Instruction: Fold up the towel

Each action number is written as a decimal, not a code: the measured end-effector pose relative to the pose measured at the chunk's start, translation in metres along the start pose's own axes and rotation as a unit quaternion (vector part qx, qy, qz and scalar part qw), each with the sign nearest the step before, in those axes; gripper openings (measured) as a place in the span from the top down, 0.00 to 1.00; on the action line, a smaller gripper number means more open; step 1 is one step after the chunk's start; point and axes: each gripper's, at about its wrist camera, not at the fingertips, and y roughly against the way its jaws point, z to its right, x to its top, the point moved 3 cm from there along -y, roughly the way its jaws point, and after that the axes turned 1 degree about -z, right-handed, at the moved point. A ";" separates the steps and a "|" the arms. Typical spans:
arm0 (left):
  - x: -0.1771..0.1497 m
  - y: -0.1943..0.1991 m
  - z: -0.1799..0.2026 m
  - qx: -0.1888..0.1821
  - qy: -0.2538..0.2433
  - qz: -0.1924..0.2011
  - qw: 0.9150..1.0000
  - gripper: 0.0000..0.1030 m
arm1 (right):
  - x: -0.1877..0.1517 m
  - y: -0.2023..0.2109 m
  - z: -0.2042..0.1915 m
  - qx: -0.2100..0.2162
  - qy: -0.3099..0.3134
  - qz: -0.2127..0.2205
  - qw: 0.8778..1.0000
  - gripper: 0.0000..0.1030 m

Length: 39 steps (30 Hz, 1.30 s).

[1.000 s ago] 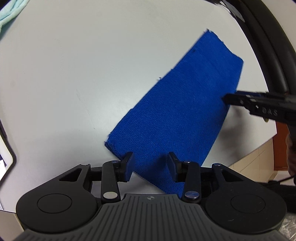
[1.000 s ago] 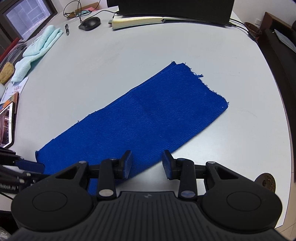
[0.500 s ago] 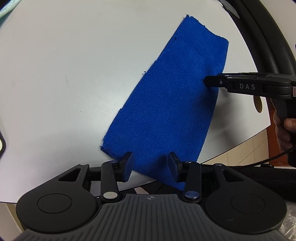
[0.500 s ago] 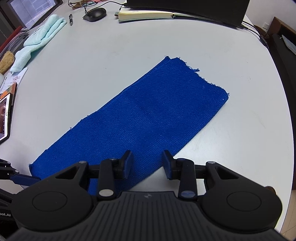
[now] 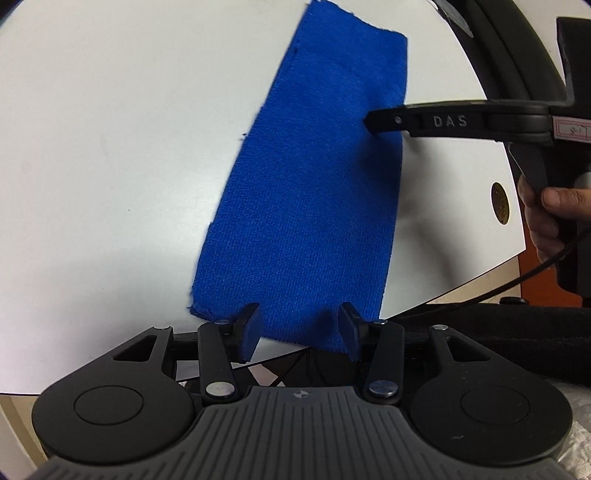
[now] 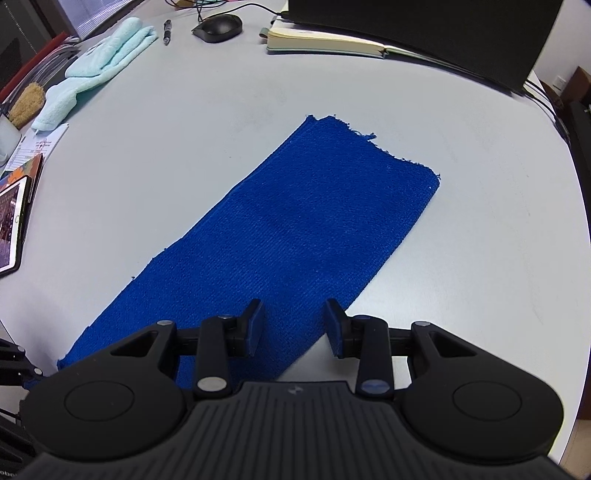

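Both tongs stand wide apart and hold nothing. My left gripper (image 5: 301,328) hovers at the near short end of the blue towel (image 5: 310,192), its two blue-padded fingers (image 5: 249,330) spread with towel showing in the gap between them. Whether the pads touch the cloth I cannot tell.

My right gripper (image 6: 291,326) sits over one long edge of the same towel (image 6: 280,240), fingers (image 6: 334,326) equally spread; the left finger is over blue cloth, the right one over bare tabletop just beside the edge. From the left wrist view, this right gripper (image 5: 371,122) reaches in from the right side as a dark bar marked "DAS", its tip over the towel's right long edge, with the person's hand (image 5: 550,218) on the handle.

The towel lies flat as a long narrow strip on a pale grey table (image 6: 184,147), running diagonally, with a frayed far short end. Its near end lies close to the table's edge.

Further back on the table I see a light mint towel (image 6: 99,62) bunched at the left, a pen (image 6: 167,31), a black computer mouse (image 6: 218,27), an open notebook (image 6: 325,42) and a dark monitor (image 6: 424,33). A tablet (image 6: 13,221) lies at the far left edge.
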 end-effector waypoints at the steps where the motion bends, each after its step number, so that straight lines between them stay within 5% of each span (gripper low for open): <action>1: 0.000 0.000 0.001 -0.002 0.001 -0.001 1.000 0.54 | 0.001 0.000 0.000 0.001 0.003 0.001 1.000 0.64; 18: -0.001 -0.002 -0.002 -0.031 0.049 0.006 0.998 0.54 | -0.024 0.024 0.007 0.014 -0.031 0.023 0.999 0.64; 39: -0.008 -0.015 0.036 -0.051 -0.064 -0.043 0.996 0.54 | -0.095 0.057 0.014 -0.008 -0.125 0.032 0.992 0.64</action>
